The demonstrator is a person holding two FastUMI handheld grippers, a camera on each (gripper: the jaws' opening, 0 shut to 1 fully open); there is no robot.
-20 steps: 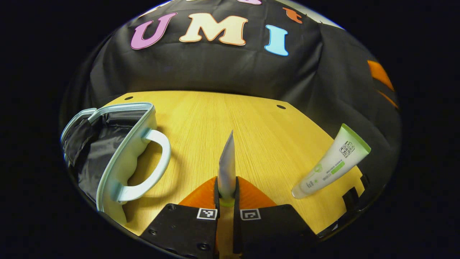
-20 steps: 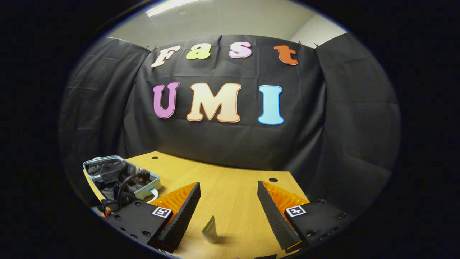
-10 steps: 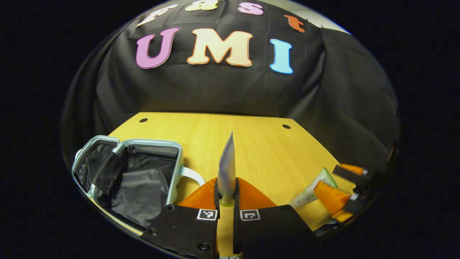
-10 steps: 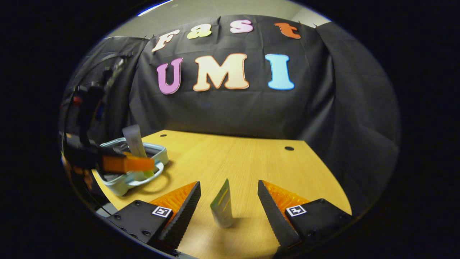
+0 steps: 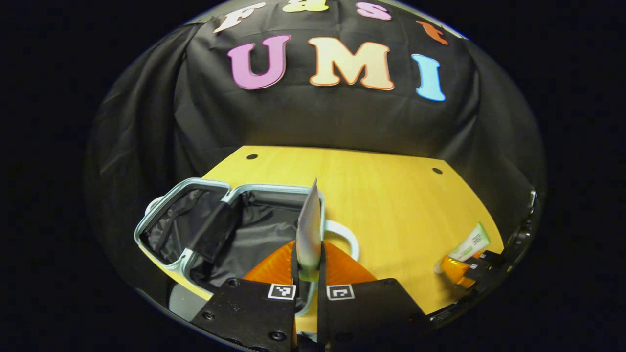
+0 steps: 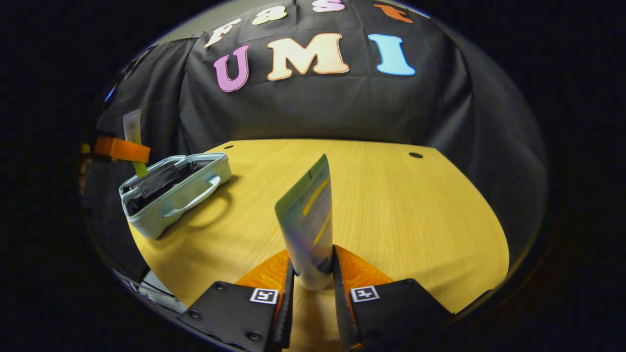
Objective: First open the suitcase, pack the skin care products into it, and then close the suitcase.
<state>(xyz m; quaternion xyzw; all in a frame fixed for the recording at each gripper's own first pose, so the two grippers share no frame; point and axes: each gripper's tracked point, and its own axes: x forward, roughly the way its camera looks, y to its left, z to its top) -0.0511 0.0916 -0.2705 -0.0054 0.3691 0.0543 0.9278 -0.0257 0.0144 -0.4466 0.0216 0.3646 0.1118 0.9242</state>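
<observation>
Now my left gripper point(image 5: 309, 261) has swung over the open suitcase point(image 5: 234, 222), fingers still clamped on the grey tube point(image 5: 309, 227), held upright so it can drop straight into the black lining. Over on the table point(image 6: 391, 205), my right gripper point(image 6: 310, 274) has closed both fingers on the green-striped tube point(image 6: 308, 220), low on its body, ready to follow

left gripper point(image 5: 308, 254): black finger mounts, round screws, square black-and-white marker tags | right gripper point(image 6: 309, 274): black mounts, ridged finger faces, marker tags, screws
</observation>
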